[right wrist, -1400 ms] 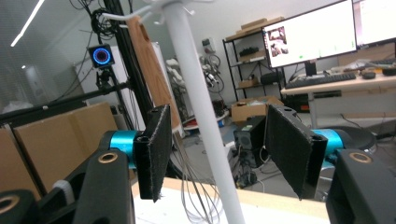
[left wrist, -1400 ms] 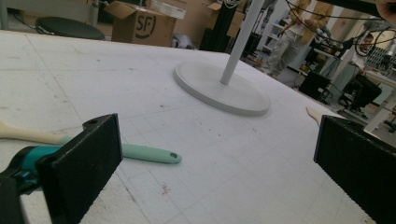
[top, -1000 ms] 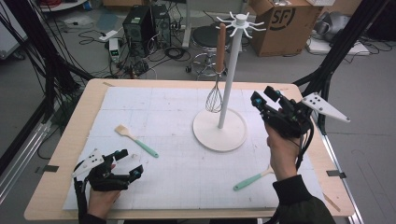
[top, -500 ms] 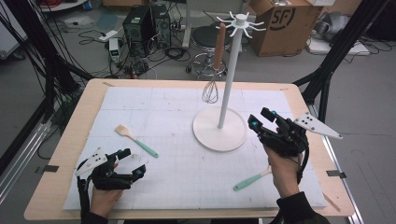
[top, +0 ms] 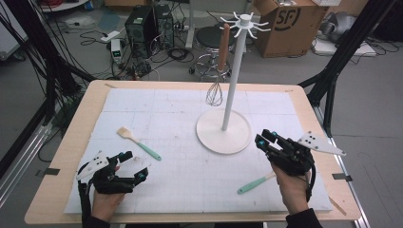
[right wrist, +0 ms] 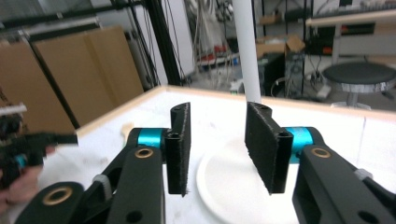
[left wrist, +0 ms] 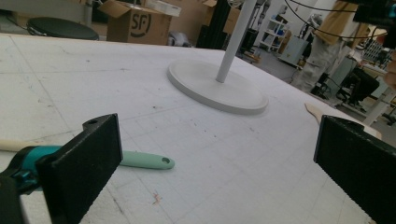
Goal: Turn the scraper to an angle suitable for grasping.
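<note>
A white hook stand (top: 231, 80) rises from its round base (top: 209, 130) at mid table, and a wooden-handled whisk (top: 215, 92) hangs from it. A green-handled spatula (top: 140, 144) lies left of centre; its handle (left wrist: 144, 161) lies just beyond my left gripper's jaw. My left gripper (top: 135, 166) rests near the front left, jaws wide open (left wrist: 219, 149) and empty. A second green-handled utensil (top: 254, 183) lies beside the right hand. My right gripper (top: 266, 137) hovers right of the base. Its jaws (right wrist: 217, 140) have just been closing, stand apart, and hold nothing.
A white gridded mat (top: 180, 180) covers the wooden table (top: 71, 142). The stand's pole (right wrist: 246, 51) and base (right wrist: 219, 186) lie straight ahead of my right gripper. Boxes, a stool and cables crowd the floor beyond the far edge.
My right gripper has come down and nearer the table's front, beside the stand's base, and its jaws have narrowed. The left gripper has stayed put.
</note>
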